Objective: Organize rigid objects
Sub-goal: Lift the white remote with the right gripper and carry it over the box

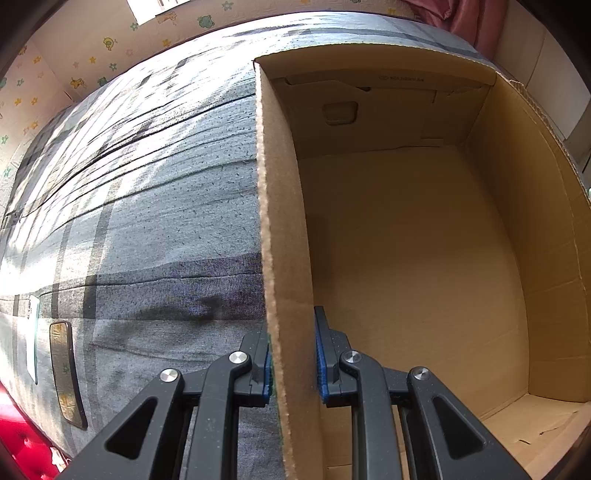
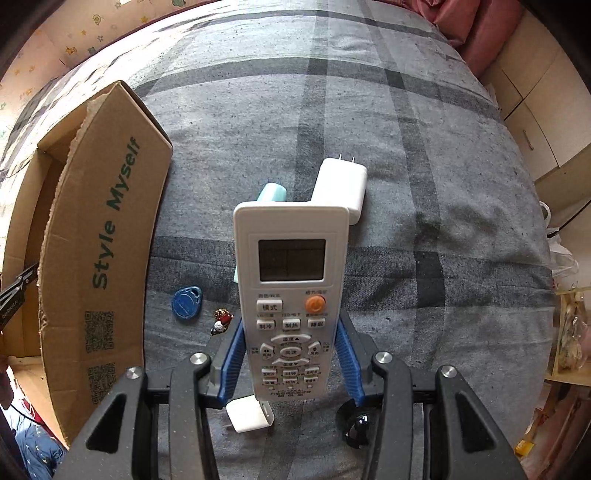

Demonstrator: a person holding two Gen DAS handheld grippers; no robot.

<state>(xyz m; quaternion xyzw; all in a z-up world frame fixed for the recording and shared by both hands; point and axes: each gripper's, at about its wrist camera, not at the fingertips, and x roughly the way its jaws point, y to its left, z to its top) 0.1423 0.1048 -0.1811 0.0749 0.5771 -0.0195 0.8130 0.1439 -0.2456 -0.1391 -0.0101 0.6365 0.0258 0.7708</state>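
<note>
My right gripper [image 2: 290, 354] is shut on a white air-conditioner remote [image 2: 291, 291] and holds it above the grey checked bedcover. Below it lie a white plug charger [image 2: 341, 186], a pale teal object [image 2: 272, 192], a blue key fob [image 2: 187, 303], a small red-and-white trinket [image 2: 221, 320], a small white adapter [image 2: 248, 413] and a black round object [image 2: 357, 426]. My left gripper [image 1: 293, 358] is shut on the left wall of an open cardboard box [image 1: 280, 206], one finger outside, one inside. The box [image 2: 107, 236] reads "Style Myself" in the right wrist view.
The box floor [image 1: 413, 258] shows nothing in it. A dark flat rectangular object [image 1: 66, 373] and a white strip [image 1: 34, 339] lie on the bedcover at the left. A pink pillow [image 2: 476, 29] is at the far right; cabinets stand beyond the bed.
</note>
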